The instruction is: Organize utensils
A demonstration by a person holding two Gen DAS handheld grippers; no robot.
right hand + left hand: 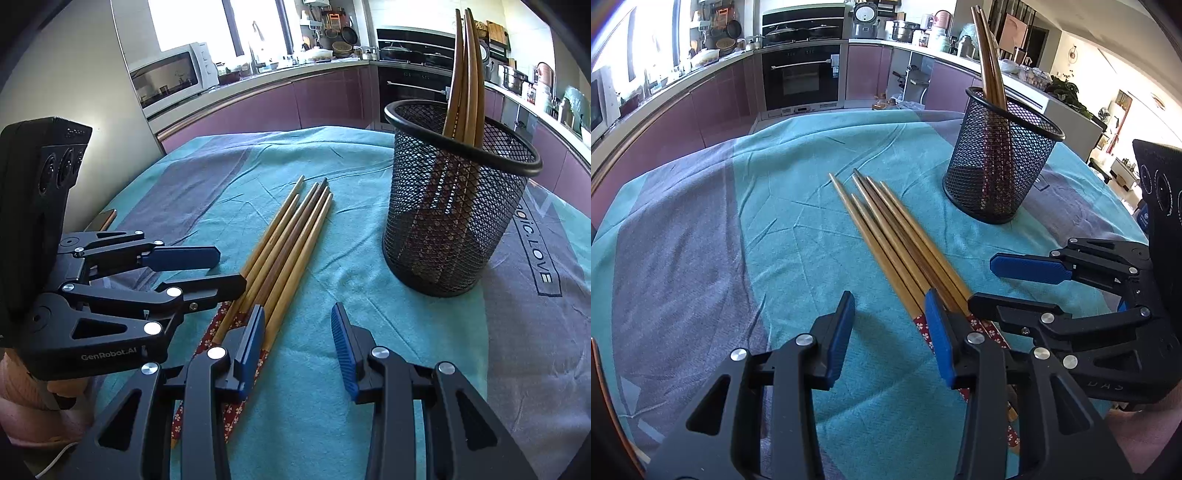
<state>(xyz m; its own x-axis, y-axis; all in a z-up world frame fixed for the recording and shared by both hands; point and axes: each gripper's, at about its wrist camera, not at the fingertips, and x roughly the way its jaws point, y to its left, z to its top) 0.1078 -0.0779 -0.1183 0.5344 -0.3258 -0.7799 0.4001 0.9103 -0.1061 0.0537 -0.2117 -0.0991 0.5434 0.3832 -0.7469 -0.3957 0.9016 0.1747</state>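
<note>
Several wooden chopsticks with red flowered handle ends lie side by side on the teal cloth; they also show in the right wrist view. A black mesh cup stands upright to their right with a few chopsticks in it, also seen in the right wrist view. My left gripper is open and empty, its right finger over the handle ends. My right gripper is open and empty, its left finger over the handle ends. Each gripper shows in the other's view.
The table is covered by a teal and grey-purple cloth. A phone lies at the table's left edge. Kitchen cabinets, an oven and a microwave stand behind the table.
</note>
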